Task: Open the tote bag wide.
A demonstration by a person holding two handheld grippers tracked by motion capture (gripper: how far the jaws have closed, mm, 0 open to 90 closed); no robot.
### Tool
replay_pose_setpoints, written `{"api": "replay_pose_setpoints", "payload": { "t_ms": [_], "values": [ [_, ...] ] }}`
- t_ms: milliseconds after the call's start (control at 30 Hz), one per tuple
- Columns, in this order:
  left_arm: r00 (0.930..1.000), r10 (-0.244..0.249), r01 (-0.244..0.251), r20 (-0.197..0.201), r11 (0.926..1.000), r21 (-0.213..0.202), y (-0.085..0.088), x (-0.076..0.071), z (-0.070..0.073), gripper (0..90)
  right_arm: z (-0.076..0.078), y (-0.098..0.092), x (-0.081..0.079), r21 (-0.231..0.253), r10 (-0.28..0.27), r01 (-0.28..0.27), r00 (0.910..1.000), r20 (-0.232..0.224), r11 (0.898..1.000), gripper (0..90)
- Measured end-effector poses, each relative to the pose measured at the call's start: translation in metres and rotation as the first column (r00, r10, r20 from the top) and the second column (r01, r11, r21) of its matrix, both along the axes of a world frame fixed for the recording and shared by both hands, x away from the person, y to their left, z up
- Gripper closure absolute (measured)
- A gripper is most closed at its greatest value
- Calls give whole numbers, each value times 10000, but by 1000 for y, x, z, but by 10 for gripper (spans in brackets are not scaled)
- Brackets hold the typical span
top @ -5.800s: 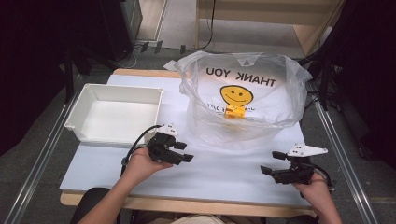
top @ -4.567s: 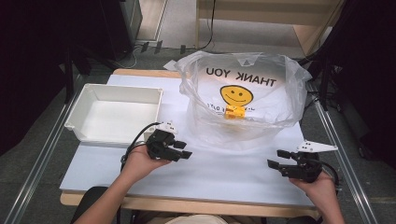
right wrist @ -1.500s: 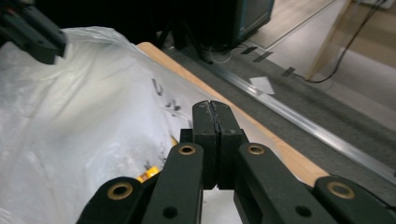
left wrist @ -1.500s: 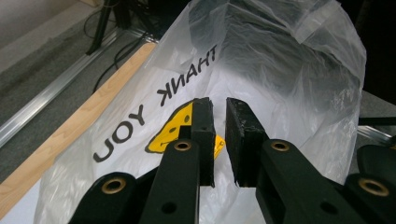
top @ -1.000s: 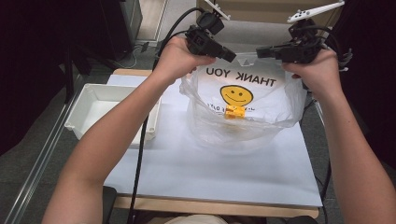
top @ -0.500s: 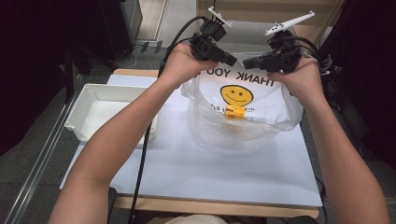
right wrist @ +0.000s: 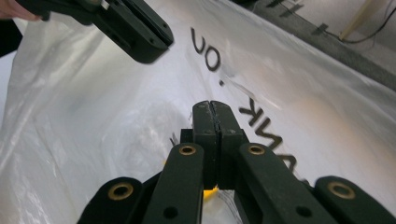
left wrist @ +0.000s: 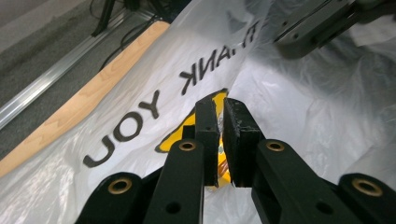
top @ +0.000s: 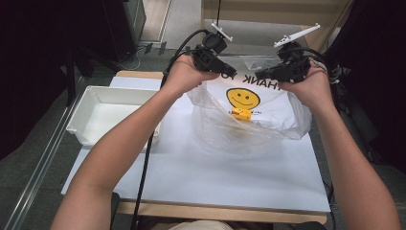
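Both claws, left claw and right claw pinched together empty, have sunk onto the bag mouth just below them, so we judge opening comes next.

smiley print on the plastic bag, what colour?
Yellow face with black features on the plastic bag, under black THANK YOU lettering; it shows best in the high view.

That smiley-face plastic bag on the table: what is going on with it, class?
A person holds a pair of tongs in each hand over the top of the white plastic bag, which stands on the table. The left tongs are nearly closed with a narrow gap, the right tongs fully closed; neither pinches the bag. A small yellow item shows through the plastic. A white bin sits to the left.
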State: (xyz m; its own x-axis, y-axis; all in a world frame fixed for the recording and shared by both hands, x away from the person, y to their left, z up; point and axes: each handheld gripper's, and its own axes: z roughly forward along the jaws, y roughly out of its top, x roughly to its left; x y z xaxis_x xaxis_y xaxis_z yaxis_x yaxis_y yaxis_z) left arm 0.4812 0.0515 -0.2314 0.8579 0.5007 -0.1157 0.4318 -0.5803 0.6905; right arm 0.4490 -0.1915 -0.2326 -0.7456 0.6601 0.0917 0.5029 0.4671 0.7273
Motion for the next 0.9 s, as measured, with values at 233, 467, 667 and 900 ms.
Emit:
{"api": "replay_pose_setpoints", "payload": {
  "t_ms": [233, 467, 667, 900],
  "values": [
    [9993, 298, -295, -213, 9995, 148, 9, 7, -16, 851, -10, -16, 2, 3, -368, 368, 9993, 4, 9993, 900],
    [9979, 579, -574, -304, 9982, 186, 19, 10, -29, 843, -25, -27, 2, 15, -721, 722, 9972, -215, 9974, 900],
    [9965, 782, -773, -279, 9965, 325, 28, 13, -34, 840, -37, -36, 2, -46, -1074, 1073, 9941, -169, 9942, 900],
    [9925, 1129, -1113, -463, 9931, 362, 38, 18, -45, 837, -47, -46, 4, -6, -1549, 1550, 9873, -342, 9879, 898]
  ]
}}
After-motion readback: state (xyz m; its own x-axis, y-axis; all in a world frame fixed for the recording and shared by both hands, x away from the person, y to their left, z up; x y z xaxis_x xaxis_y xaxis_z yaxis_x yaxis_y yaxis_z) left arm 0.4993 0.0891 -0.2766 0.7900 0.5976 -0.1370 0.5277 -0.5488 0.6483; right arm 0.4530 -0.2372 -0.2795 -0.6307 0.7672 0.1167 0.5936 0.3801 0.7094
